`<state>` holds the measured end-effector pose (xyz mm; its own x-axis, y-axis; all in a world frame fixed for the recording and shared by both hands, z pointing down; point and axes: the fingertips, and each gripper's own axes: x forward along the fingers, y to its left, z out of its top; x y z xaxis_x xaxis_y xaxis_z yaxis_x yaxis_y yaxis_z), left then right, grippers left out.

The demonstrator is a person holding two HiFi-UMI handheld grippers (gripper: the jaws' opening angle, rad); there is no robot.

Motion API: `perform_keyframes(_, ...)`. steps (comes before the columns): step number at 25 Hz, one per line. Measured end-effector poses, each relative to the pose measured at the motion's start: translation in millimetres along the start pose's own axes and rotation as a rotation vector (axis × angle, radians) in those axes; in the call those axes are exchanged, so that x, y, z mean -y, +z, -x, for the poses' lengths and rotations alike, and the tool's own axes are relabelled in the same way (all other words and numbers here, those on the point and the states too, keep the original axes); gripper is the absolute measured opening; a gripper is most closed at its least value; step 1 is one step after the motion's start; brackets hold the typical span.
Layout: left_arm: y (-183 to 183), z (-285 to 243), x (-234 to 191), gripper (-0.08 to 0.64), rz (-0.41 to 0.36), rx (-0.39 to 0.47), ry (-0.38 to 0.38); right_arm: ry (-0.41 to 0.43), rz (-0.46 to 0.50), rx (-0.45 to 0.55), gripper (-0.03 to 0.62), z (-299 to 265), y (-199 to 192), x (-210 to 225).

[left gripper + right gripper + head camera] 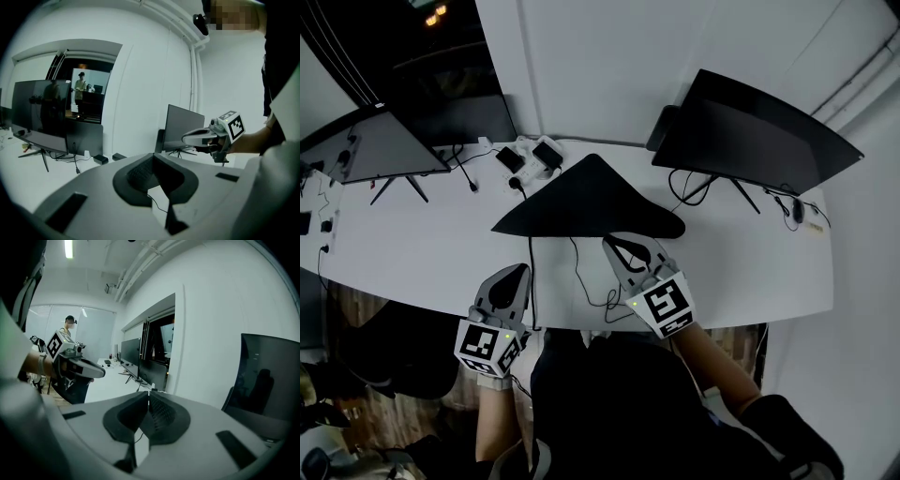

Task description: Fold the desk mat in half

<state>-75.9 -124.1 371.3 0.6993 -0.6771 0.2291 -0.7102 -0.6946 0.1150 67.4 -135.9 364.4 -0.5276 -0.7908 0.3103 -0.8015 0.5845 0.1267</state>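
Observation:
The black desk mat (591, 202) lies on the white desk (412, 248), doubled over into a rough triangle with its point toward the wall. My right gripper (623, 246) sits just in front of the mat's near edge, jaws shut with nothing between them; its own view shows the tips meeting (148, 397). My left gripper (519, 272) hovers at the desk's front edge, left of the mat and apart from it, also shut and empty (152, 158). Each gripper shows in the other's view: the right gripper (201, 137), the left gripper (79, 369). The gripper views hide the mat.
A dark monitor (750, 131) stands at the back right and another monitor (384, 145) at the back left. A power strip with adapters (530, 157) sits behind the mat. A thin black cable (578, 272) runs from the mat to the front edge. A person (70, 326) stands far off.

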Motion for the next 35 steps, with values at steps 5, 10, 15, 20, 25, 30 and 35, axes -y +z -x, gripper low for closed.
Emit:
perform_keyframes(5,15,7,20,0.009,-0.027,0.03,-0.001,-0.006,0.02,0.049,0.02,24,11,-6)
perform_keyframes(10,20,12,34,0.009,-0.061,0.028,0.013,-0.009,0.032,0.07,0.021,43,11,-15)
perform_keyframes(15,21,16,43,0.009,-0.088,0.031,0.047,-0.009,0.061,0.067,0.021,58,5,-21)
perform_keyframes(20,15,12,65,0.009,-0.165,0.01,0.016,-0.019,0.07,0.071,0.021,67,0,-25)
perform_keyframes(25,16,8,77,0.009,-0.2,0.037,0.006,-0.016,0.056,0.06,0.021,72,-6,-29)
perform_keyframes(30,19,7,82,0.008,-0.193,0.027,0.01,-0.003,0.051,0.058,0.021,73,-9,-34)
perform_keyframes(35,18,11,77,0.008,-0.117,0.035,0.005,0.006,0.041,0.058,0.021,71,-14,-37)
